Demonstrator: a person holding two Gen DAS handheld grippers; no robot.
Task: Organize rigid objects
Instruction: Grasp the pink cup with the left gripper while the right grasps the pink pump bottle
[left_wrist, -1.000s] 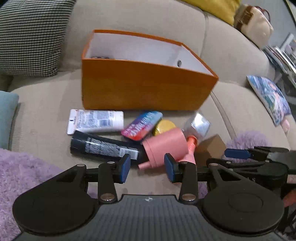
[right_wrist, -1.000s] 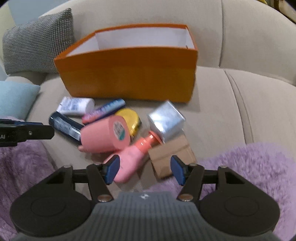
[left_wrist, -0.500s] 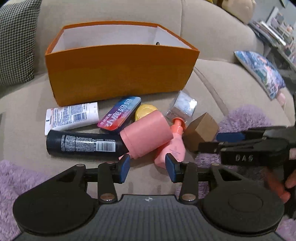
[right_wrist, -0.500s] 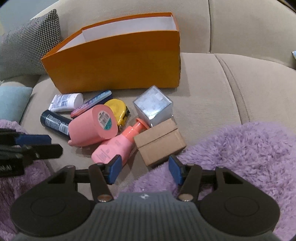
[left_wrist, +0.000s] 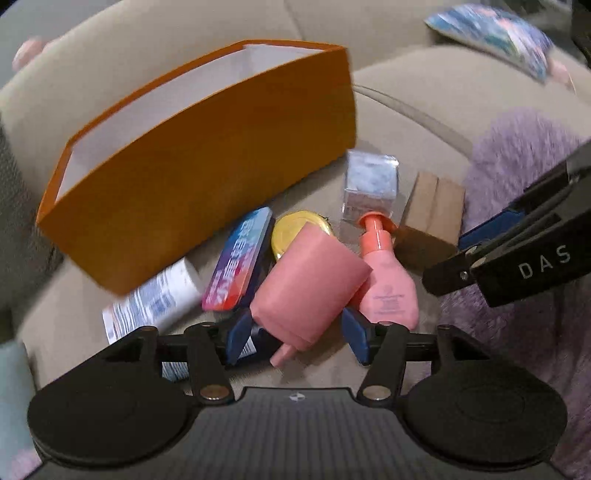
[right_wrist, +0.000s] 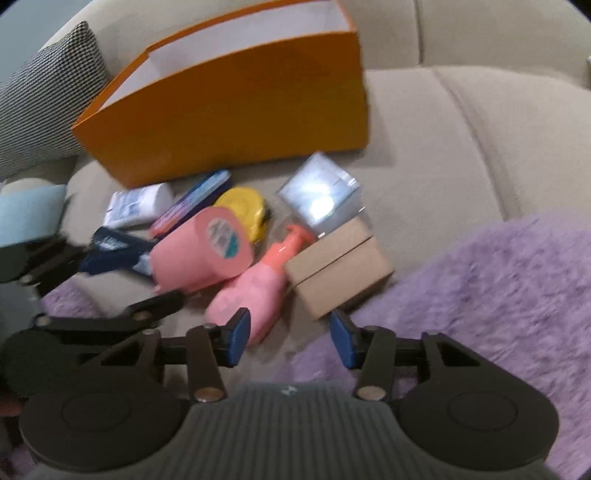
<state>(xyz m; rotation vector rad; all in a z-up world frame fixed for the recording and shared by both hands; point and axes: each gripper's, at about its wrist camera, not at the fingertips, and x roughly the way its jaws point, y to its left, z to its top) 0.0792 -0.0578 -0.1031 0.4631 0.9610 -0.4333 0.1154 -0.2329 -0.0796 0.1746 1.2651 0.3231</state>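
While sideways, pink cup (left_wrist: 308, 286) base rightward.

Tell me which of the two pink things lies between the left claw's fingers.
The pink cup, lying on its side between the open left claw. The pink pump bottle lies beside it, right of the fingers.
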